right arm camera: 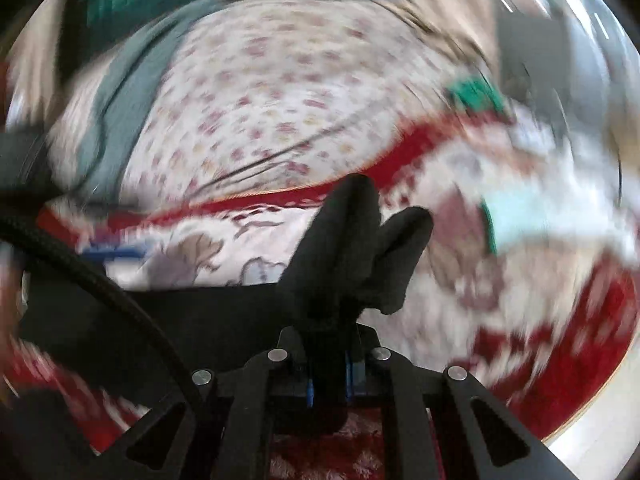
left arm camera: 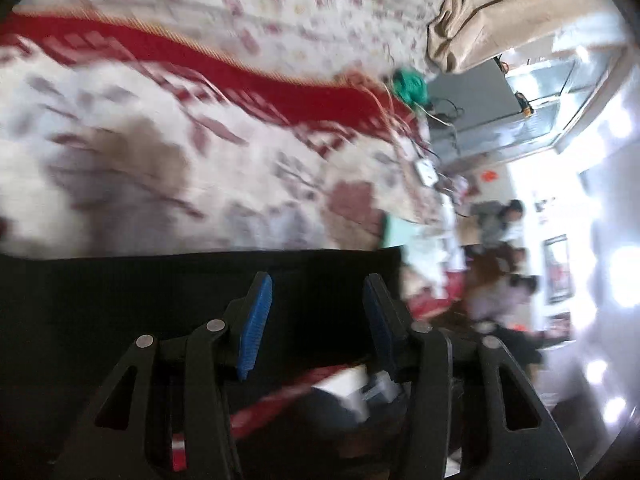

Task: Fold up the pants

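The black pants (left arm camera: 160, 300) lie as a flat dark band across a patterned bed cover, their straight edge running across the left wrist view. My left gripper (left arm camera: 318, 316) hovers over that band near its right end, open, its blue pads (left arm camera: 256, 320) well apart and pressing on nothing. In the right wrist view my right gripper (right arm camera: 330, 380) is shut on a bunch of the black pants (right arm camera: 344, 248), which sticks up in two lobes from between the pads. More of the pants stretches away to the left. Both views are blurred.
The white cover has a broad red band (left arm camera: 224, 68) and a floral sheet behind it. A beige bundle (left arm camera: 500, 20), a green item (left arm camera: 408, 84) and thin cables (left arm camera: 404, 132) sit near the bed's edge. A thick black braided cable (right arm camera: 100, 280) crosses the left of the right wrist view.
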The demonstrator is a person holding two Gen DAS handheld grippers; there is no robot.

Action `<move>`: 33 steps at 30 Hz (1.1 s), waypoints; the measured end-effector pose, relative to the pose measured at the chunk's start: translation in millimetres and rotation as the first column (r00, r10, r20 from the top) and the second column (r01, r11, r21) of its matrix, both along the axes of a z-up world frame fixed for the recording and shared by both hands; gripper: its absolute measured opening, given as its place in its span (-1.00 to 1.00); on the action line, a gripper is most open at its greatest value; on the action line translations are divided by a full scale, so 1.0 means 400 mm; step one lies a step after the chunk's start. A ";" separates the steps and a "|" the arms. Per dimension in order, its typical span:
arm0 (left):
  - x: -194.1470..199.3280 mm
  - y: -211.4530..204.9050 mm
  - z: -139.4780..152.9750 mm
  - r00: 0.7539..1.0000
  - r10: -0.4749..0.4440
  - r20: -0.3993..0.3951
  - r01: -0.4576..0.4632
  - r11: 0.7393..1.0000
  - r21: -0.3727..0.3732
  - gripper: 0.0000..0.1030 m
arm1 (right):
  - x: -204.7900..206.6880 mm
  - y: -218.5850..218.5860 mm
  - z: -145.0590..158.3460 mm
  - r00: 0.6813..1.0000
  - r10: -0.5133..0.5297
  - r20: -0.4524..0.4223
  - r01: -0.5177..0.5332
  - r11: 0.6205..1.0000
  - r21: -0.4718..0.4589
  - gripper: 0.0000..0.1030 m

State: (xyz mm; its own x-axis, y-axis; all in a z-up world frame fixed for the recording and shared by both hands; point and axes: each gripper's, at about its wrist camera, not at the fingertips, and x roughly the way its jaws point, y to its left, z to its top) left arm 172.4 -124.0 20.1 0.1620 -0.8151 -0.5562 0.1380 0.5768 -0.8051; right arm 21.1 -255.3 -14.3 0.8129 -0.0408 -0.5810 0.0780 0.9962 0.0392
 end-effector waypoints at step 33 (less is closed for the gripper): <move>0.019 -0.060 0.041 0.982 -0.187 -0.037 0.190 0.939 0.285 -0.81 | -0.042 0.252 -0.024 0.982 0.186 0.044 -0.138 0.848 -0.511 -0.82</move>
